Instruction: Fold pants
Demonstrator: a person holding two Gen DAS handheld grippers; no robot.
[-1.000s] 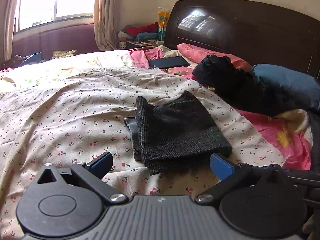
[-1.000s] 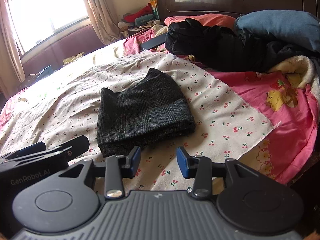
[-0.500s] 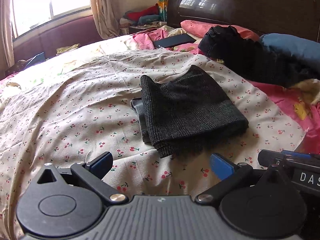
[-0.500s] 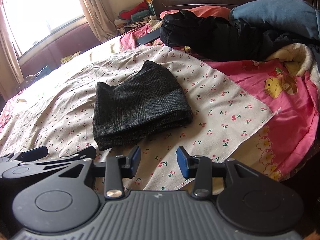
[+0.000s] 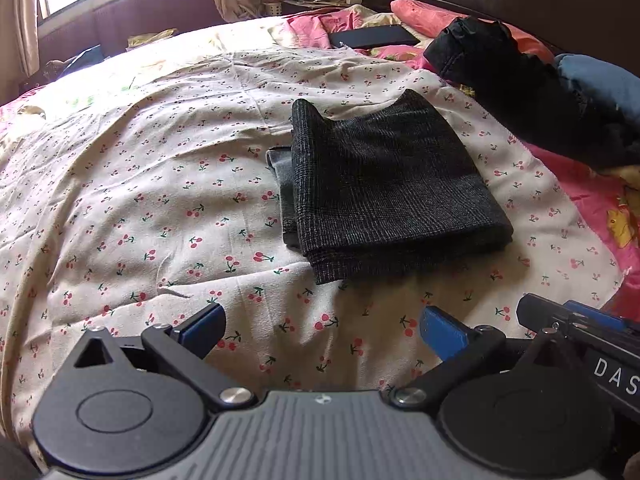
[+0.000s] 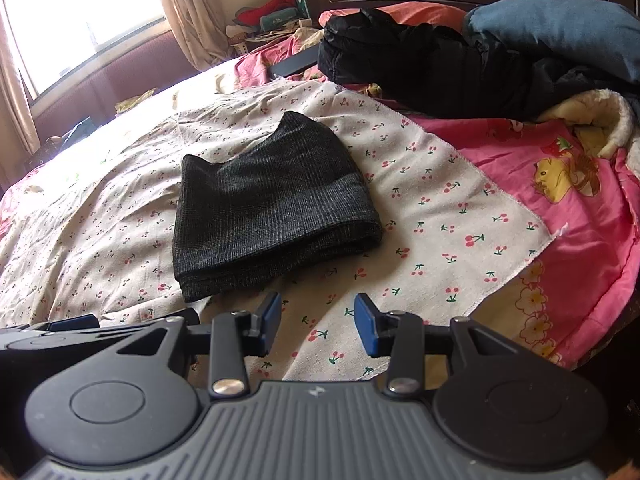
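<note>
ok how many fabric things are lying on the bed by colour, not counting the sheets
dark grey folded pants: 1
black clothing heap: 1
blue pillow: 1
salmon pink pillow: 1
total: 4
Both the left claw and right claw are open, holding none.

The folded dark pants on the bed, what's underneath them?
The folded pants lie on a cherry-print sheet. A grey inner layer peeks out at their left edge. Whatever lies directly beneath the bundle is covered.

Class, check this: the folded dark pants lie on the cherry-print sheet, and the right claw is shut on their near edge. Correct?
Not quite. In the right wrist view the right claw is open and short of the pants, gripping nothing. The pants do lie folded on the cherry-print sheet.
</note>
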